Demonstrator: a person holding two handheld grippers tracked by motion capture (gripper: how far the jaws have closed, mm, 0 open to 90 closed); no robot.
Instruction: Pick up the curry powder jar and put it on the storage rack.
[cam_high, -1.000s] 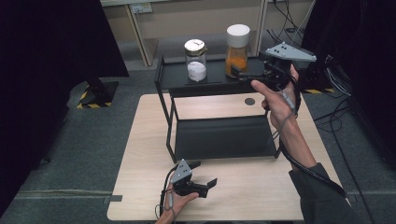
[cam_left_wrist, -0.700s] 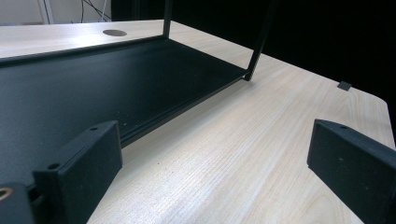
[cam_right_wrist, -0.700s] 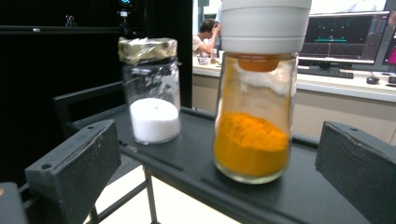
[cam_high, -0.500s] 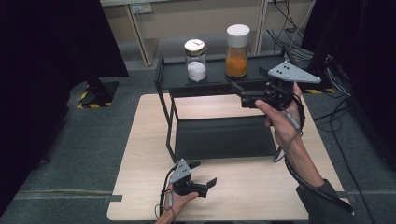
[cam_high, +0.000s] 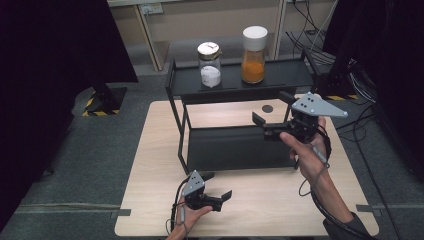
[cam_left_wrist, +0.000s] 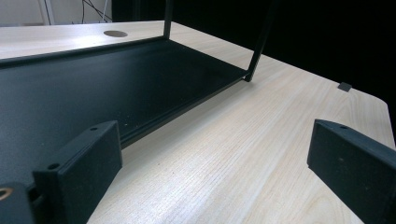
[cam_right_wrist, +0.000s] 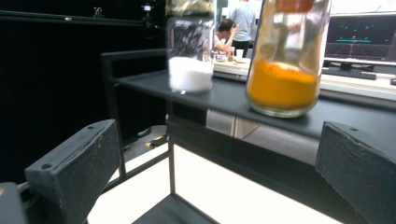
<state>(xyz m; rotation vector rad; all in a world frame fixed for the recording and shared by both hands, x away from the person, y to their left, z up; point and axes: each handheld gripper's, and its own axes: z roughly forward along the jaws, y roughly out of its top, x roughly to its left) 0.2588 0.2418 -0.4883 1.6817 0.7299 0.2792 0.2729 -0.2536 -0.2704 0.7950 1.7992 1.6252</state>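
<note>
Two jars stand upright on the rack's top shelf (cam_high: 280, 79); the orange jar (cam_high: 253, 55) lies just beyond the right gripper (cam_high: 272, 114), jaws spread, empty.

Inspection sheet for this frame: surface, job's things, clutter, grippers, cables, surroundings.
Surface: wooden table, bare at the front.
Job's things: orange-powder jar and white-powder jar, upright and apart on the black rack top shelf; lower shelf bare.
Clutter: nothing seen.
Grippers: right gripper open, raised toward the jars, empty; left gripper open, low over the table front.
Cables: one trails from each gripper; loose bundle on the floor behind.
Surroundings: grey floor, dark curtains.
</note>
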